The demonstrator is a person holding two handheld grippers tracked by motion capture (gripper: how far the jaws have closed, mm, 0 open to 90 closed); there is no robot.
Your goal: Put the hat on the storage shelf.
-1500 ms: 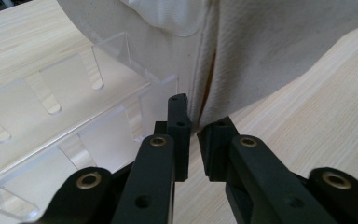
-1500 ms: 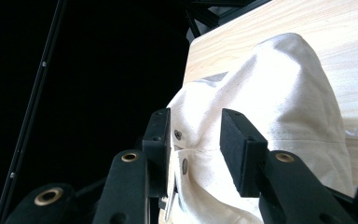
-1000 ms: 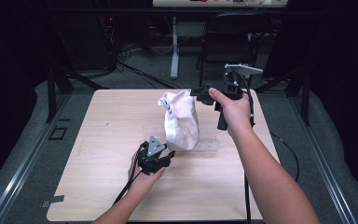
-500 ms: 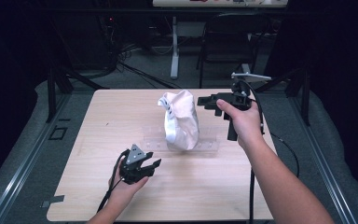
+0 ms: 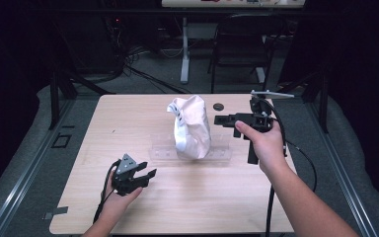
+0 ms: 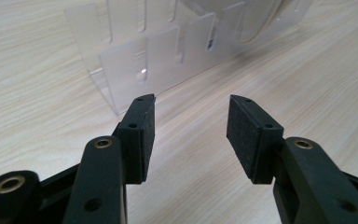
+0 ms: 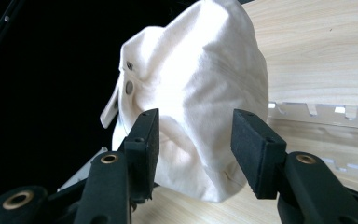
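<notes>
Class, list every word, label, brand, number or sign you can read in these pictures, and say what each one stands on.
None can be read: the white cloth cap, the clear plastic rack, the wooden table and both grippers' fingers carry no legible text.

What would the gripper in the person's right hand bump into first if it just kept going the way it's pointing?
Most likely the white cloth cap. The right gripper has open, empty jaws aimed at the cap's side, and the cap stands on the clear plastic rack. How much gap remains is hard to judge.
</notes>
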